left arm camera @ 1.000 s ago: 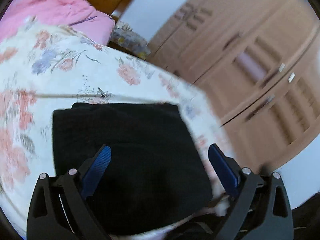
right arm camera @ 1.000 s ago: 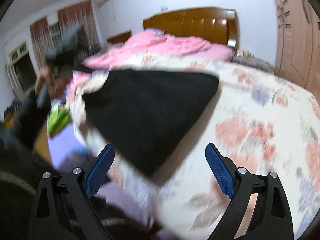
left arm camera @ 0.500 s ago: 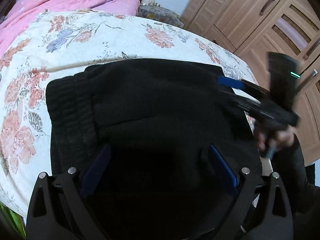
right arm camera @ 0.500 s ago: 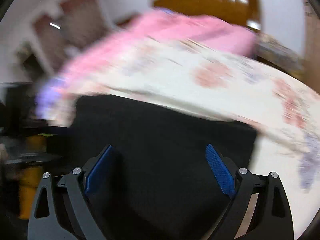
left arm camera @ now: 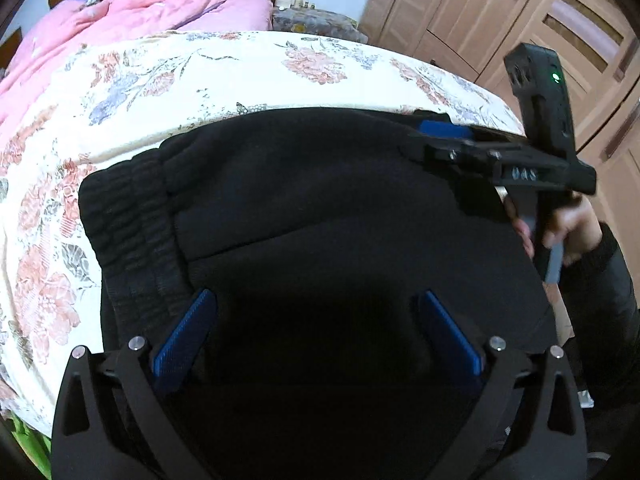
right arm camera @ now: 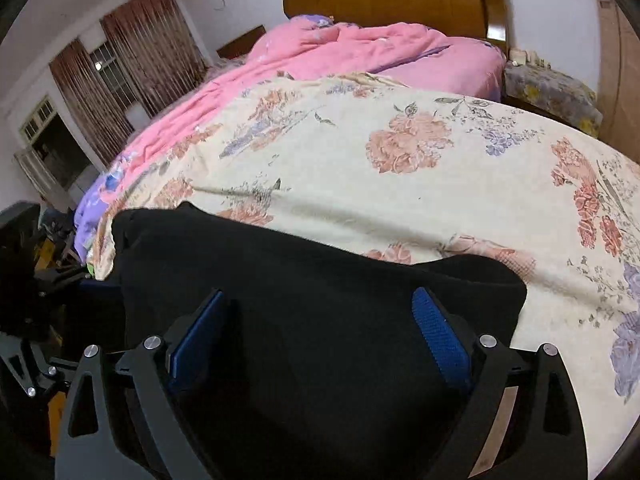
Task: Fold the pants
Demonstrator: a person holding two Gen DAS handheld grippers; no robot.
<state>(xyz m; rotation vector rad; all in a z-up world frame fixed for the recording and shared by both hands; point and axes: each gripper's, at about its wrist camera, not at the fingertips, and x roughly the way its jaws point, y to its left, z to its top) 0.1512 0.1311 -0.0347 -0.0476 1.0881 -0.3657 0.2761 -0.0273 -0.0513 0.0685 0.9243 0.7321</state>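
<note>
Bedspread (right arm camera: 420, 200), cream with pink and lilac flowers, covers the bed; pink quilt (right arm camera: 360, 56) lies bunched toward the wooden headboard (right arm camera: 400, 0). Black pants (left arm camera: 320, 216) rest folded on the near edge of the bedspread, ribbed waistband (left arm camera: 132, 216) at left in my left wrist view. My left gripper (left arm camera: 316, 332) hangs above the pants, jaws spread wide, holding nothing. My right gripper (right arm camera: 318, 332) likewise stands wide apart over the cloth, its blue pads (right arm camera: 438, 332) bare; my hand (left arm camera: 572, 220) grasps its handle.
</note>
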